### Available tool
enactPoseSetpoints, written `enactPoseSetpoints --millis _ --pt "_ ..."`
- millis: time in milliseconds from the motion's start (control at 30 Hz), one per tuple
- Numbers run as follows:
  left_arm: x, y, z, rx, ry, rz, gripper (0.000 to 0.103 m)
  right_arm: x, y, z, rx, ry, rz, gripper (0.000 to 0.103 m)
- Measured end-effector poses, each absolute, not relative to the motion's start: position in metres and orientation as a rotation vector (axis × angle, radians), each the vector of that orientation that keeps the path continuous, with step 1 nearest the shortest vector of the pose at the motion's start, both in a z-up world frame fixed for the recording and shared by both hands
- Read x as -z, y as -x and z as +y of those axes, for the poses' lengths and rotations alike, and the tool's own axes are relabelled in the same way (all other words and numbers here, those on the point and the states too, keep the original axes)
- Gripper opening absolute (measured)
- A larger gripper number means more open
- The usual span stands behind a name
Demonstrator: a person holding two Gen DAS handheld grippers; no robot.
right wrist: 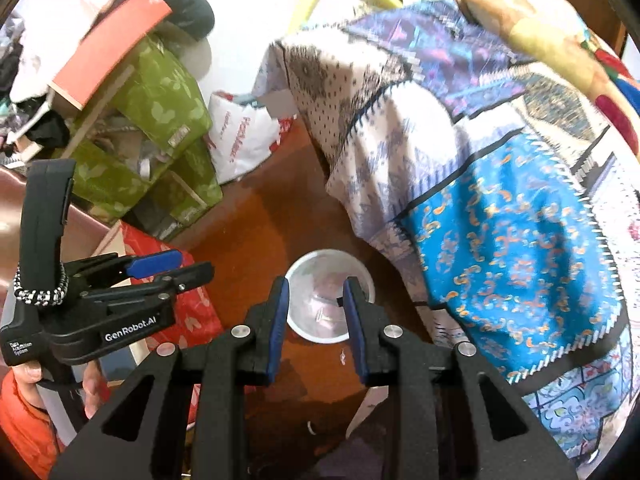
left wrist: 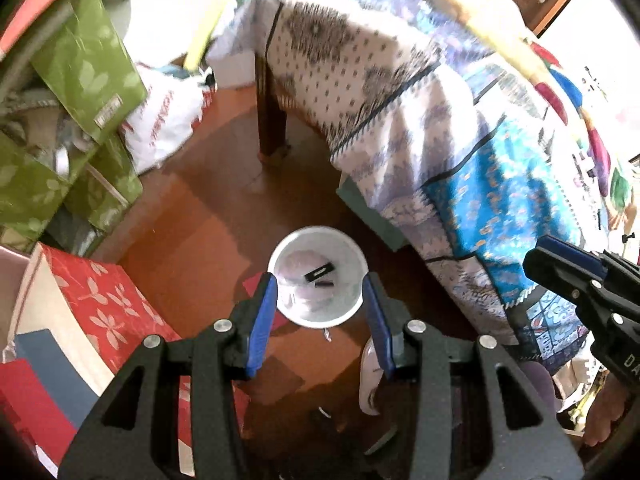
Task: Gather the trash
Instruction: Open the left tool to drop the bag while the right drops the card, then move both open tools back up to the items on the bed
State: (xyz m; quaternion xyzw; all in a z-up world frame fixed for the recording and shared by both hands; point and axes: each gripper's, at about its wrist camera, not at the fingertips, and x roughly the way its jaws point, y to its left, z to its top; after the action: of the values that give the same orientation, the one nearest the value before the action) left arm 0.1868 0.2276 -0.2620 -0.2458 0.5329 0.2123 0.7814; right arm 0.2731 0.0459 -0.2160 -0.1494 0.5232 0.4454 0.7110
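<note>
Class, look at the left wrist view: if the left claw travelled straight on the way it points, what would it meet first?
Probably the white bin on the floor, framed between the open left claw fingers; nothing shows between them, though depth is uncertain.

Cup (left wrist: 318, 280) stood upright on the floor (left wrist: 208, 232), some small scraps lying inside it. Bed with hanging quilt (left wrist: 460, 152) rose to the right of the cup and behind it; bed leg (left wrist: 272, 120) stood farther back. Stacked boxes (left wrist: 80, 92) sat at far left, a plastic bag (left wrist: 168, 120) between them and the bed leg. A flat box (left wrist: 104, 304) lay on the floor just left of the cup. Both tongs hung above the cup, left tongs (left wrist: 320, 312) and right tongs (right wrist: 316, 320) side by side
</note>
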Motion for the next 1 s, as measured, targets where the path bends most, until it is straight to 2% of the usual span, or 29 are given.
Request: enactPoseSetpoints --millis 567,1000 --pt "0.125 -0.204 0.134 -0.393 0.322 0.864 0.043 0.11 -0.298 -0.071 -0.864 0.119 0.868 0.025" --pt "0.086 -0.294 0.021 -0.181 0.226 0.775 0.043 0.071 -0.36 -0.216 -0.59 0.008 0.746 0.025"
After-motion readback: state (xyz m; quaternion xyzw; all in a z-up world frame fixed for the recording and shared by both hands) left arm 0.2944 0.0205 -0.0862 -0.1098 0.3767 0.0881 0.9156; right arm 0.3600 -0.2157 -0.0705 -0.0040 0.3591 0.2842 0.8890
